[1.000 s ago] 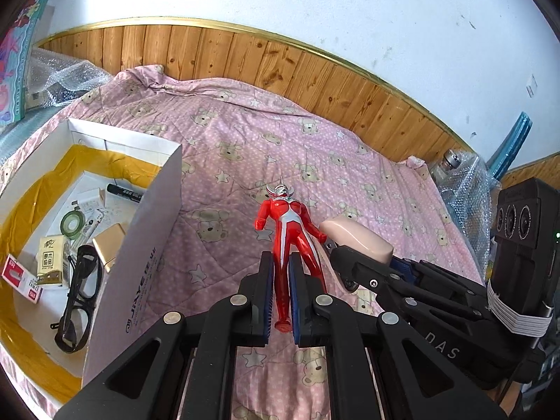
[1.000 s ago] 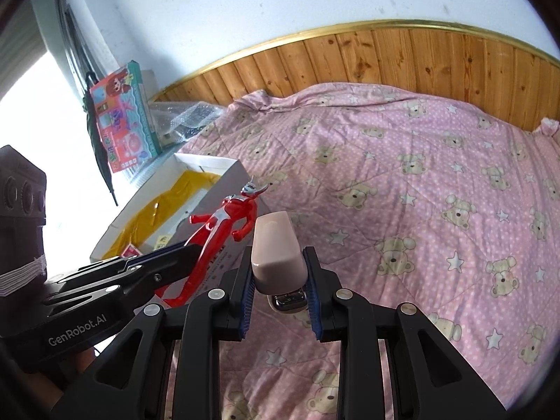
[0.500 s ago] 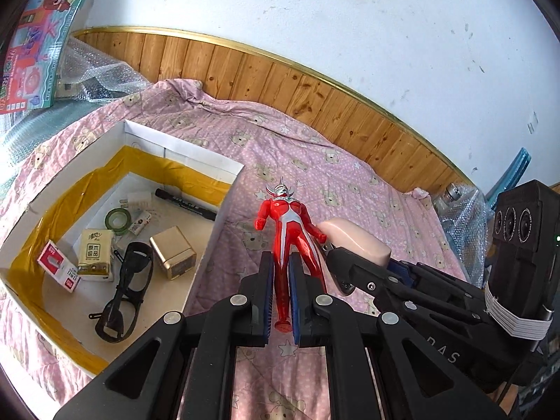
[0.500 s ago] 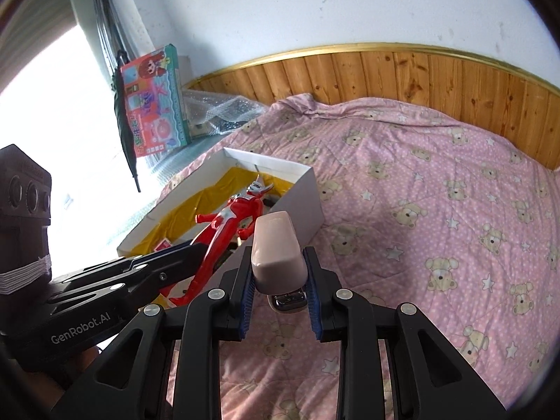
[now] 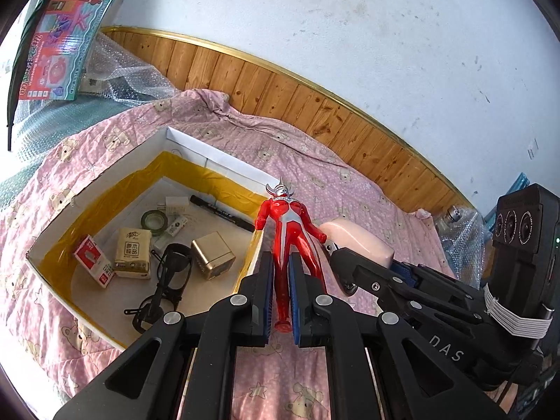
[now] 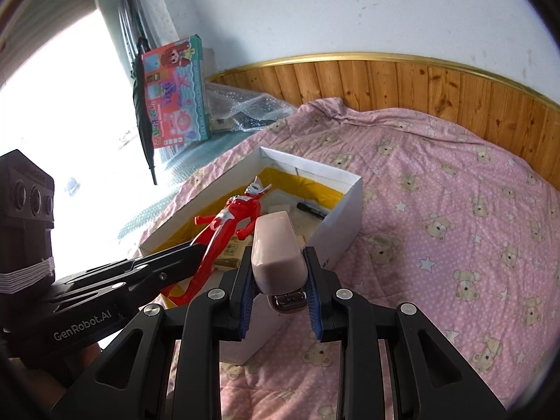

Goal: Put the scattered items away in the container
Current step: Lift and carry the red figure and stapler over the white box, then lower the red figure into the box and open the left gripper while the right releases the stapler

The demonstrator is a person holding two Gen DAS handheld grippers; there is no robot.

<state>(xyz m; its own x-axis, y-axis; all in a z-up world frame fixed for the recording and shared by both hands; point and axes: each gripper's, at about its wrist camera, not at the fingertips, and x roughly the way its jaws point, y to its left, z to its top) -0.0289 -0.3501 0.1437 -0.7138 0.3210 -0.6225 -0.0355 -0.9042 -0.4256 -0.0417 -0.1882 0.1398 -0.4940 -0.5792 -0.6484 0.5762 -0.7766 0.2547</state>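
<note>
My left gripper (image 5: 280, 280) is shut on the legs of a red and silver action figure (image 5: 287, 224), held in the air by the near right corner of the white box (image 5: 217, 161) with a yellow lining. From the right wrist the figure (image 6: 227, 224) hangs over the box (image 6: 343, 210). My right gripper (image 6: 280, 287) is shut on a pale pink stapler (image 6: 276, 252), just right of the figure and above the box's near wall. The stapler (image 5: 353, 241) also shows beside the figure in the left wrist view.
Inside the box lie black glasses (image 5: 164, 287), a gold cube (image 5: 213, 255), a tissue pack (image 5: 133, 252), a red packet (image 5: 94, 262), a tape roll (image 5: 152, 218) and a black marker (image 5: 220, 210). The box rests on a pink bear-print quilt (image 6: 455, 210). A toy carton (image 6: 175, 94) and bubble wrap (image 6: 245, 108) stand behind it.
Both grippers have risen and swung left towards the box, carrying the figure and the stapler. More of the box's inside is in view now.
</note>
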